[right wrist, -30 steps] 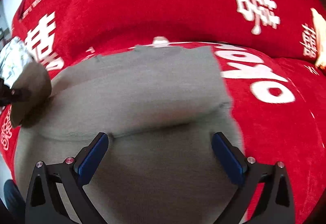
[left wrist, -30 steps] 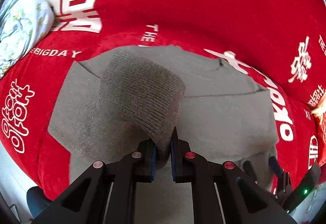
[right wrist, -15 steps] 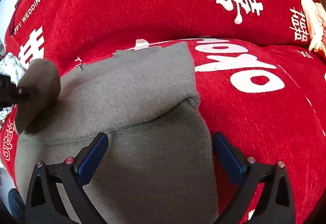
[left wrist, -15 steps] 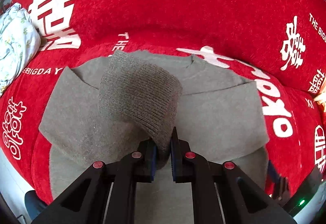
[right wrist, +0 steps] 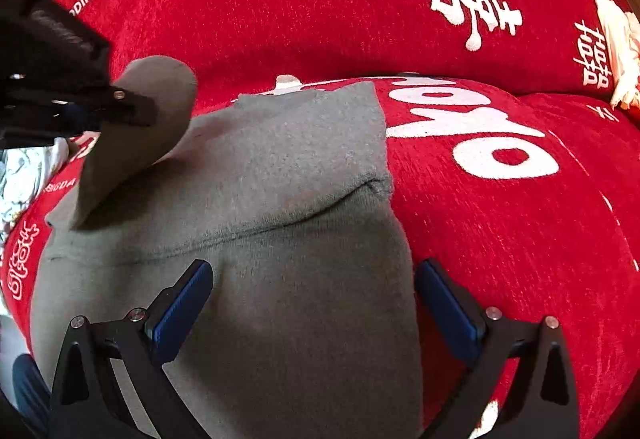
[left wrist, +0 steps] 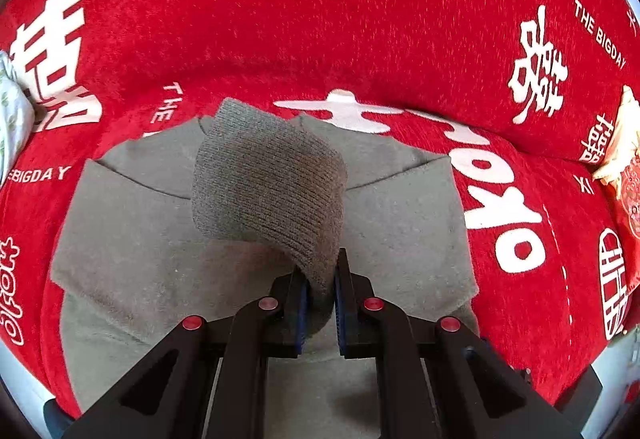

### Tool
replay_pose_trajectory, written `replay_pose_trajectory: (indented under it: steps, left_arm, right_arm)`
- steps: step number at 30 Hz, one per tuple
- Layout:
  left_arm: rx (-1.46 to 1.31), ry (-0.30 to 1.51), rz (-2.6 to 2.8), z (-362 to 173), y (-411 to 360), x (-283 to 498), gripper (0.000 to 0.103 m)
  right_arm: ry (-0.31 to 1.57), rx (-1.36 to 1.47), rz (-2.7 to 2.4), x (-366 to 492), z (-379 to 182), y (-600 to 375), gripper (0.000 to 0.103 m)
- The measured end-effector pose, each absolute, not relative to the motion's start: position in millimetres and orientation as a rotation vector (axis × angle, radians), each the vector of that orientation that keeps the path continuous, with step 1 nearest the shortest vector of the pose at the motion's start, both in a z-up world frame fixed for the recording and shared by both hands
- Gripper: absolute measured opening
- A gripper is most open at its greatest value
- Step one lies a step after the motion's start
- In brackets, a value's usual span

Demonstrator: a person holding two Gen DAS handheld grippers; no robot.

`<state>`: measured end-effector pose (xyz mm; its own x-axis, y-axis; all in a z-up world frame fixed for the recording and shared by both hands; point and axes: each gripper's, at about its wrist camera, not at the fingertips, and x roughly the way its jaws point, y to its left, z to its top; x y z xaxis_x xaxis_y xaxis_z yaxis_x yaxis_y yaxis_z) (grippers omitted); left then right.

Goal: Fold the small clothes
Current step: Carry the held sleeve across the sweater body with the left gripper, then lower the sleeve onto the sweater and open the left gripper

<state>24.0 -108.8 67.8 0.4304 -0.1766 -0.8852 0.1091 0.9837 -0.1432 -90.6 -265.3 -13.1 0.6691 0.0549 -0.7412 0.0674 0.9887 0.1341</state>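
Observation:
A grey knit sweater [left wrist: 132, 231] lies flat on a red sofa cover; it also shows in the right wrist view [right wrist: 288, 247]. My left gripper [left wrist: 320, 295] is shut on the ribbed cuff of the sweater's sleeve [left wrist: 272, 183] and holds it lifted over the sweater's body. In the right wrist view the left gripper [right wrist: 120, 103] holds that sleeve [right wrist: 140, 127] up at the left. My right gripper [right wrist: 316, 307] is open and empty, its fingers [right wrist: 180, 303] low over the sweater's right part, near the folded right sleeve's edge [right wrist: 372, 187].
The red cover with white lettering [left wrist: 500, 207] spans the seat and backrest. A pale floral cloth [left wrist: 12, 119] lies at the far left. A cream and red item [left wrist: 624, 159] sits at the far right, also in the right wrist view [right wrist: 616, 39].
My left gripper has carried the sleeve cuff to the right, over the sweater's middle. My right gripper has drawn back and to the right, staying open.

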Motion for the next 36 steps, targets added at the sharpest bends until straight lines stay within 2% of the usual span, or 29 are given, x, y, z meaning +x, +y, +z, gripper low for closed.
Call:
replay_pose_trajectory:
  steps: [26, 28, 29, 30, 36]
  left_arm:
    - [-0.129, 1.183, -0.379, 20, -145, 49, 0.013]
    - [-0.135, 1.2, -0.397, 14, -147, 50, 0.026]
    - [-0.154, 1.209, -0.419, 12, -148, 51, 0.044]
    - [-0.179, 1.21, -0.452, 10, -150, 50, 0.055]
    - [-0.175, 1.18, -0.496, 21, -147, 49, 0.055]
  right_arm:
    - [0.782, 0.197, 0.007, -104, -12, -276, 0.102]
    - [0.777, 0.207, 0.013, -105, -13, -278, 0.102]
    - [0.776, 0.209, 0.014, -105, -13, -277, 0.102]
    - [0.774, 0.211, 0.015, -105, -13, -278, 0.102]
    - [0.77, 0.219, 0.022, -105, -13, -279, 0.102]
